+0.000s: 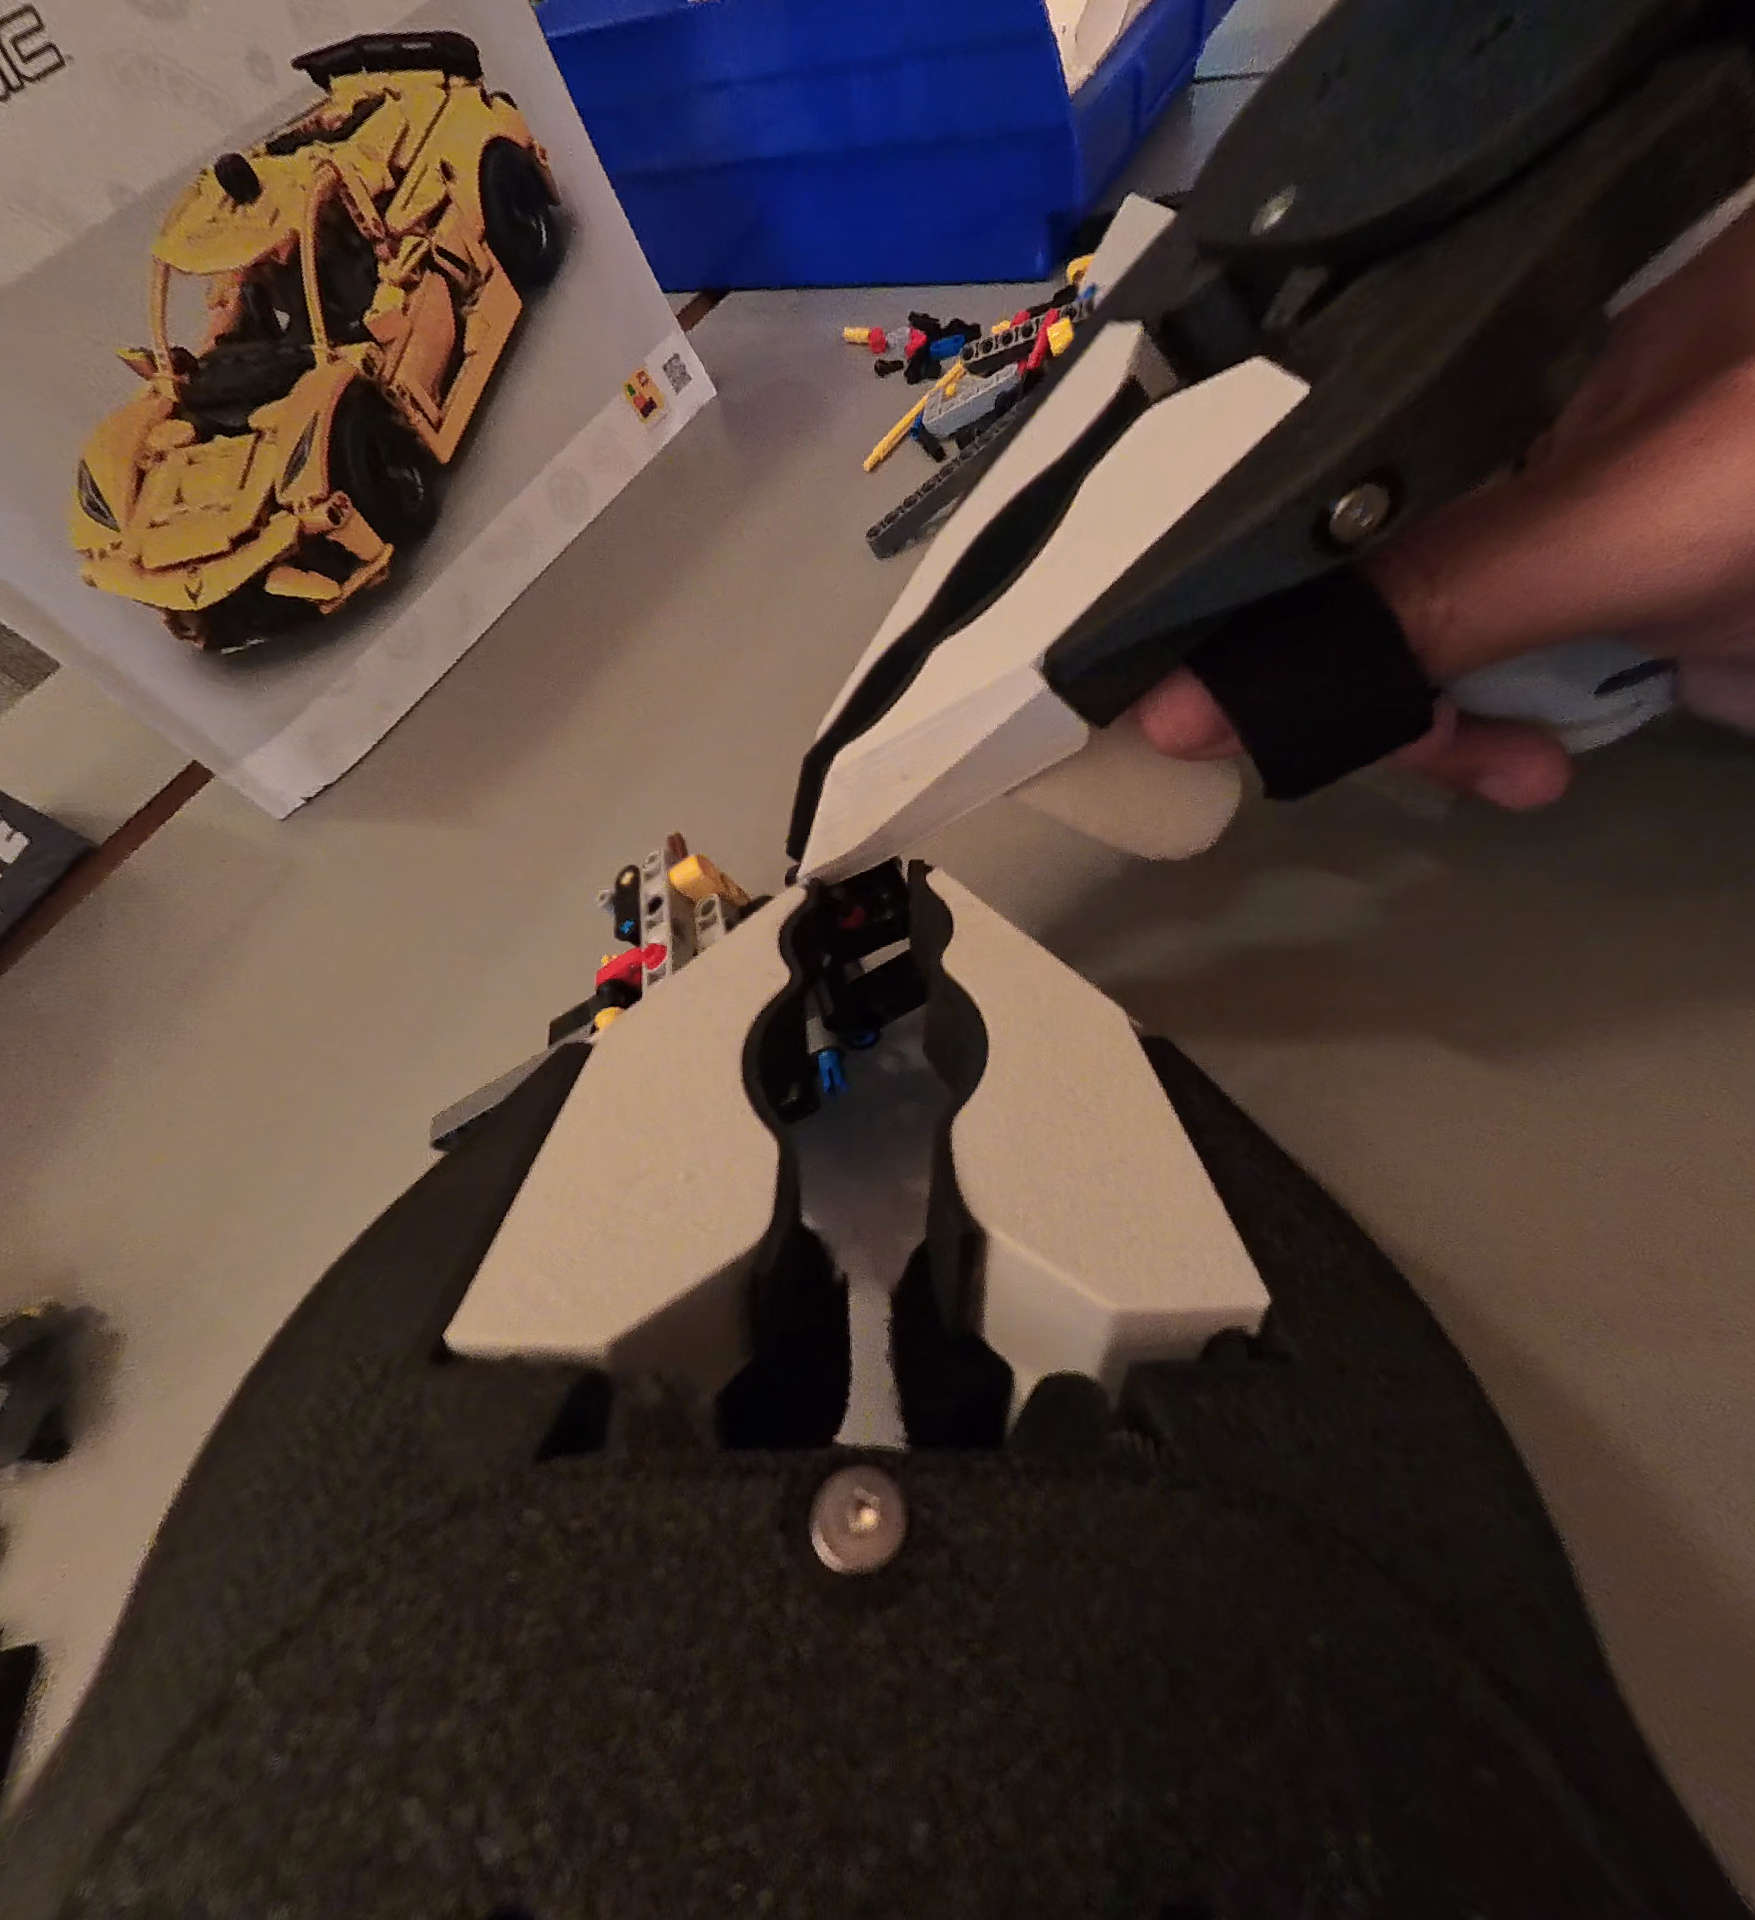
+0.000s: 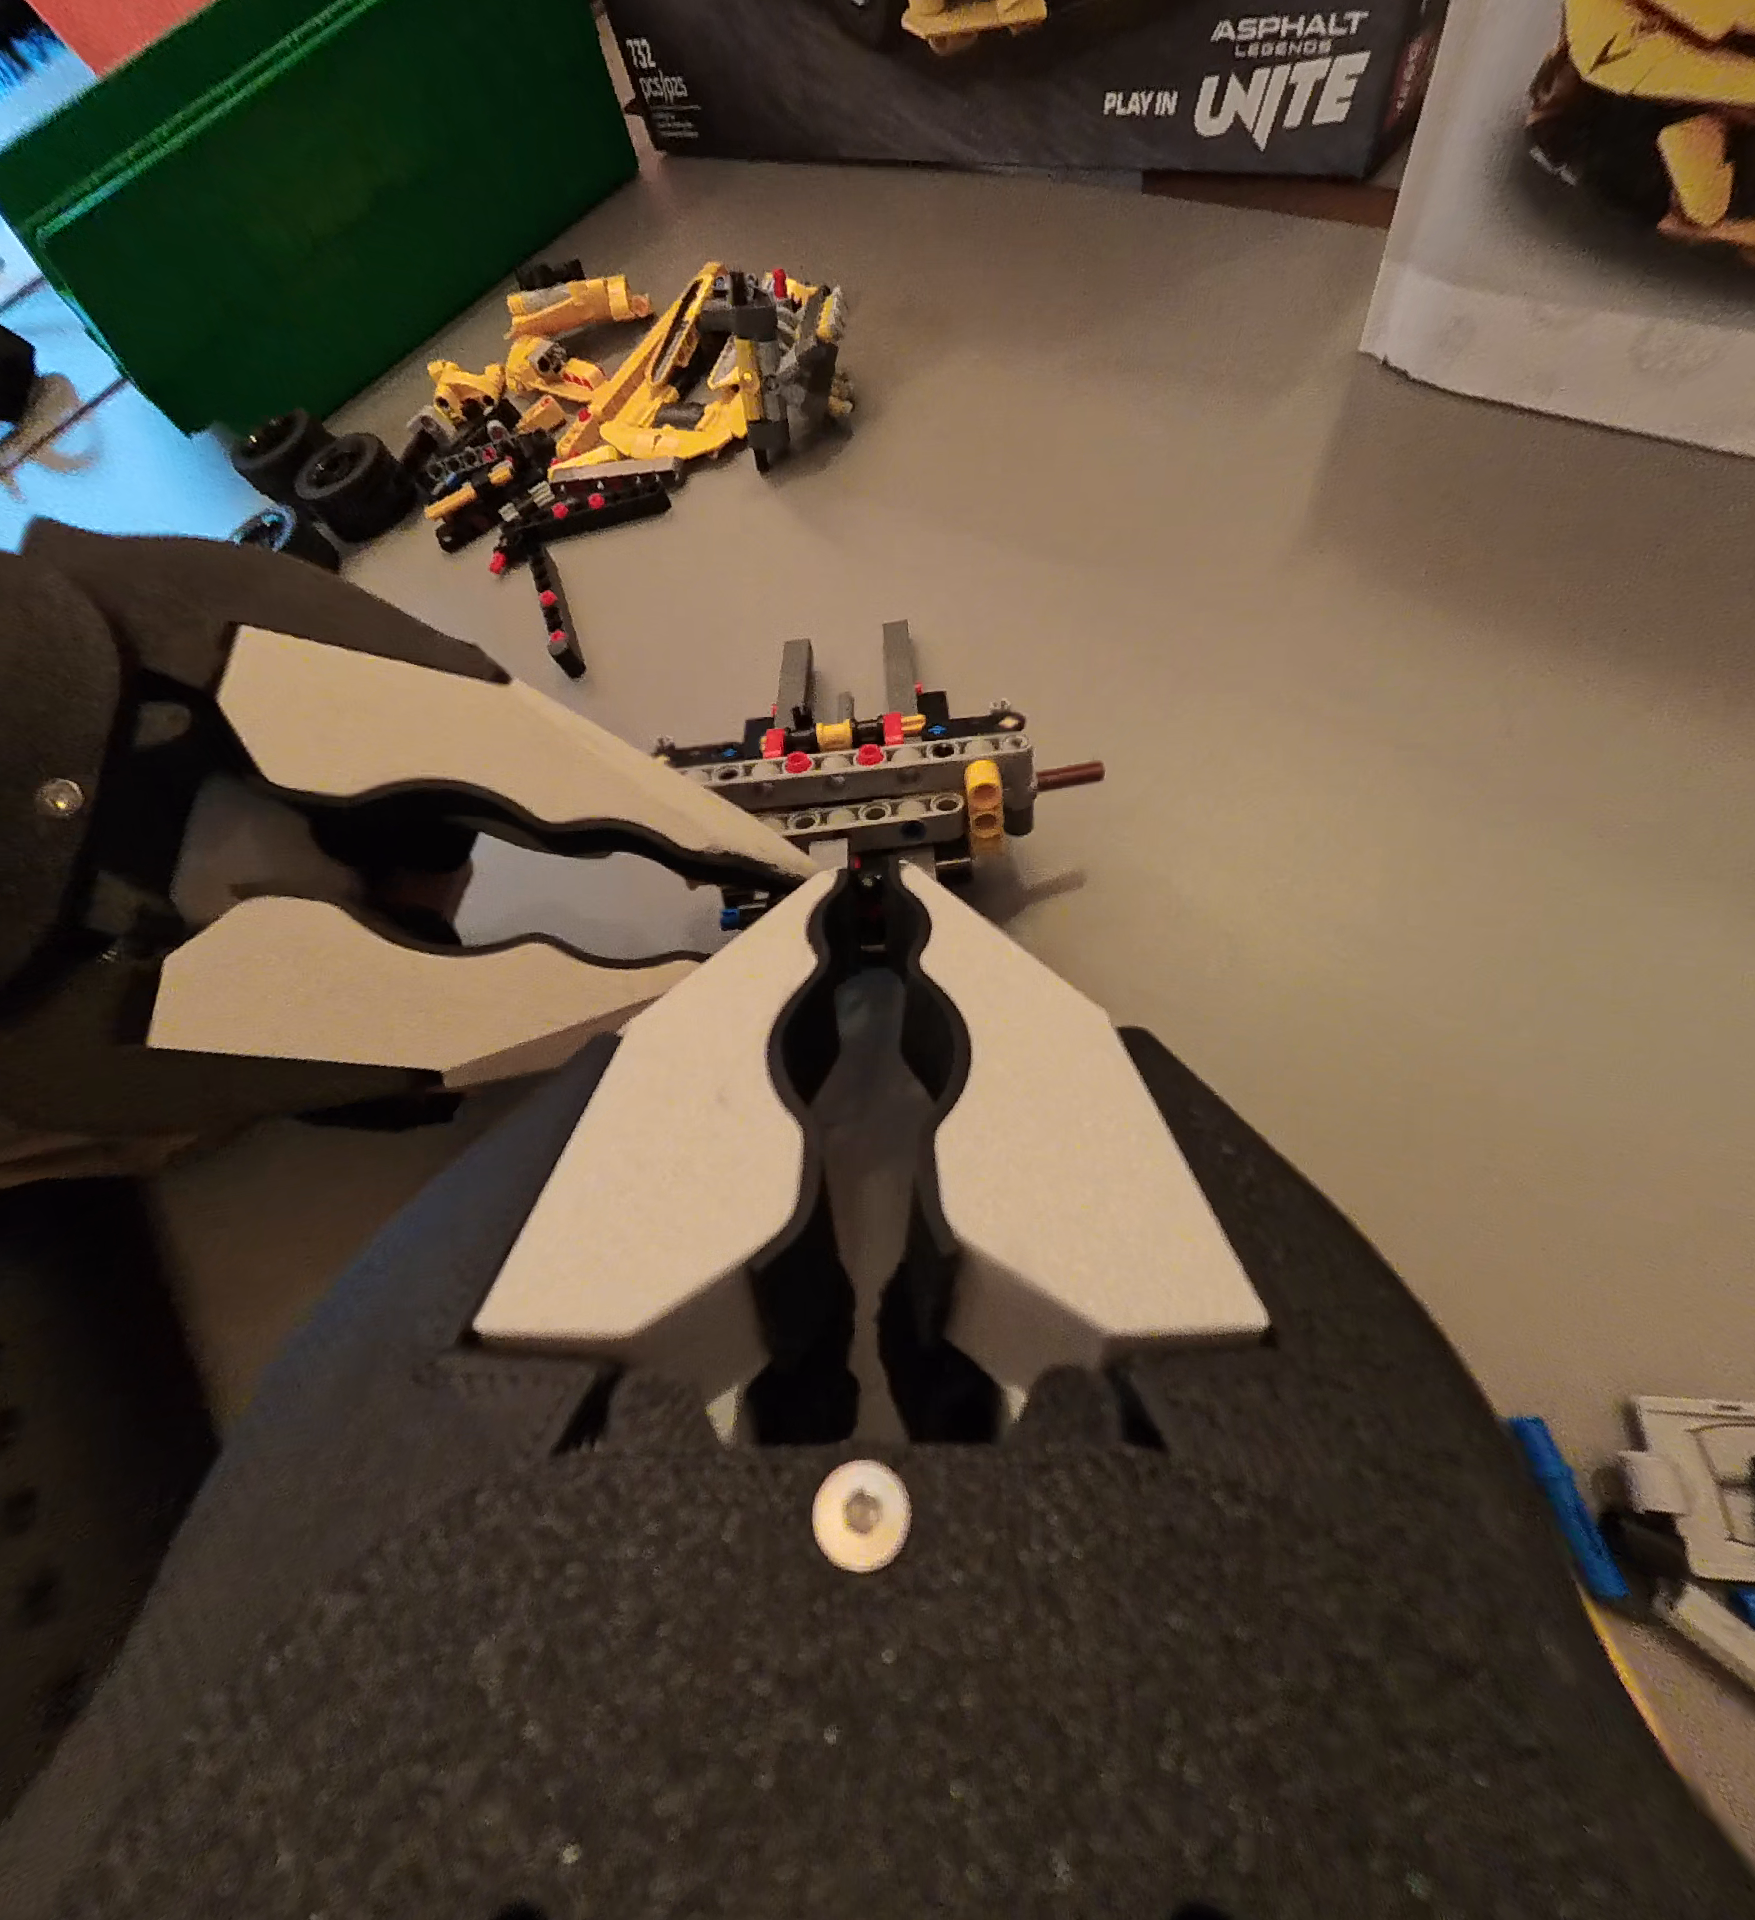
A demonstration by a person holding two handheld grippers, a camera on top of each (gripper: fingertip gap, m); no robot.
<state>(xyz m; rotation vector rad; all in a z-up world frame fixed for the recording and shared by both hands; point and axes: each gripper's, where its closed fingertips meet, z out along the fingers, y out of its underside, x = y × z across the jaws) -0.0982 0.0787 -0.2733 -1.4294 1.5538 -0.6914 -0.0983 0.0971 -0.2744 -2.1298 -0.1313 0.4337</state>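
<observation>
left gripper [image 1: 857,883] and right gripper [image 2: 868,878], jaws clamped from two sides on one brick assembly [image 2: 883,784], steadying it on the bench [image 2: 1372,831].

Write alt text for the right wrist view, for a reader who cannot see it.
Two white-fingered grippers meet at a small grey brick assembly on a grey table: the right gripper is closed on its near edge, and the left gripper reaches in from the left. Behind lie a pile of yellow and black parts, a green bin and a dark box.
</observation>
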